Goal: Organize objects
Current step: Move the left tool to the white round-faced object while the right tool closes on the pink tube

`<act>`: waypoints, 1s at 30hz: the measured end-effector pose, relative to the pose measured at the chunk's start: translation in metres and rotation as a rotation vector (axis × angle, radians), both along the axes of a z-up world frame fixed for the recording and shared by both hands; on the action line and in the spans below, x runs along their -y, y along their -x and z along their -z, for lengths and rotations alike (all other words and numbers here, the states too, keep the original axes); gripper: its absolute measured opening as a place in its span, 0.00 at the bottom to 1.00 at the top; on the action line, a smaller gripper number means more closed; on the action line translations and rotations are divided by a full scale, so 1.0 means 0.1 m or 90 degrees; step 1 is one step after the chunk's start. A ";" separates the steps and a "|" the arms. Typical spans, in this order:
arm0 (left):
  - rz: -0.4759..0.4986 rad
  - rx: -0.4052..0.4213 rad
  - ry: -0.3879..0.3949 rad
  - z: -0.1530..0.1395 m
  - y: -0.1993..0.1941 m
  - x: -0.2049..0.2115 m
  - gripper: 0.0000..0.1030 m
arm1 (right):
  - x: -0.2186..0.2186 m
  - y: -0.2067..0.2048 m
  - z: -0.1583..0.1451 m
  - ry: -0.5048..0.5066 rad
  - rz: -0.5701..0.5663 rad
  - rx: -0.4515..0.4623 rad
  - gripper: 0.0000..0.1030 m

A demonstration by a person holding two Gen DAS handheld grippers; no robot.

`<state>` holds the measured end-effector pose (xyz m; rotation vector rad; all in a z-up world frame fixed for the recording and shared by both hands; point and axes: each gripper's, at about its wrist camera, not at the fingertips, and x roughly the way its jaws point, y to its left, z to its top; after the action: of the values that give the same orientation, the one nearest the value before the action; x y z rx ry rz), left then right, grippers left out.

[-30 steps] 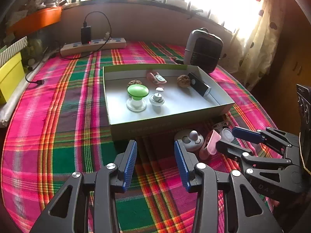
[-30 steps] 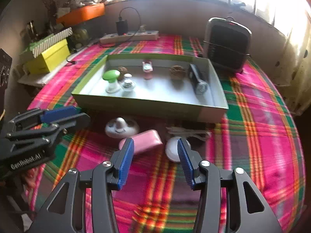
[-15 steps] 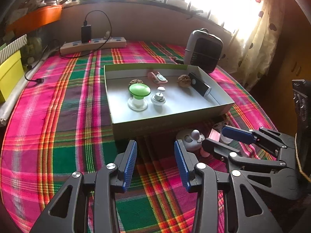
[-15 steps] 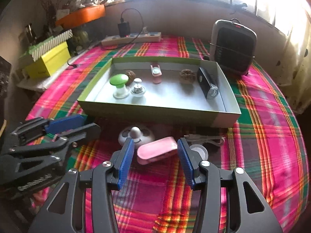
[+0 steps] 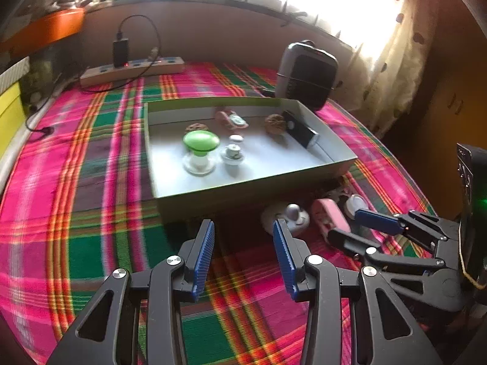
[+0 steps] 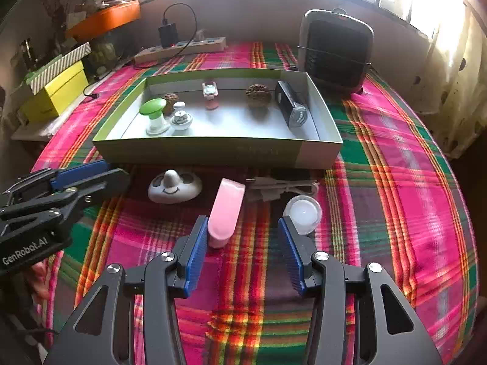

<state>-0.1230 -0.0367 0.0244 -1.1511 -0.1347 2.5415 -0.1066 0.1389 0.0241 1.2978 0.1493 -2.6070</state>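
Note:
My right gripper [image 6: 242, 228] is open just above the plaid cloth. The near end of a pink oblong case [image 6: 226, 210] rests against its left finger, and the case points away toward the box. A white round jar [image 6: 304, 213] sits just outside the right finger. My left gripper [image 5: 243, 234] is open over bare cloth, with a white smiley-face piece [image 5: 286, 217] just beyond its right finger. The open green box [image 6: 213, 152] holds a green mushroom [image 6: 153, 112], a small silver knob [image 6: 181, 118], two brown balls, a pink watch [image 6: 210, 91] and a black device [image 6: 292, 103].
A white cable bundle [image 6: 283, 185] lies against the box's front wall. A dark heater [image 6: 334, 48] stands behind the box at the right, and a power strip [image 6: 182, 47] with a charger is at the back. A yellow box [image 6: 54, 91] is at the far left.
The right gripper has come closer to the box. The pink case, which lay crosswise, now points away with its near end at the left finger. The left gripper has stayed put.

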 end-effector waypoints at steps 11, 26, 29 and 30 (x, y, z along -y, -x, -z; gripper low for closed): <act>0.031 0.000 0.001 -0.03 0.03 -0.14 0.39 | 0.07 0.03 0.04 0.027 -0.030 -0.009 0.46; 0.037 0.008 0.008 -0.01 0.07 -0.21 0.39 | 0.04 0.16 0.09 0.020 -0.044 -0.010 0.18; 0.039 0.013 0.011 0.00 0.09 -0.25 0.39 | 0.02 0.15 0.09 0.026 -0.048 -0.010 0.18; 0.039 0.015 0.012 0.01 0.09 -0.26 0.39 | 0.01 0.14 0.09 0.028 -0.049 -0.011 0.18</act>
<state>-0.1325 -0.0105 0.0238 -1.1739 -0.0789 2.4816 -0.1211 0.1378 0.0153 1.2310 0.1409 -2.5424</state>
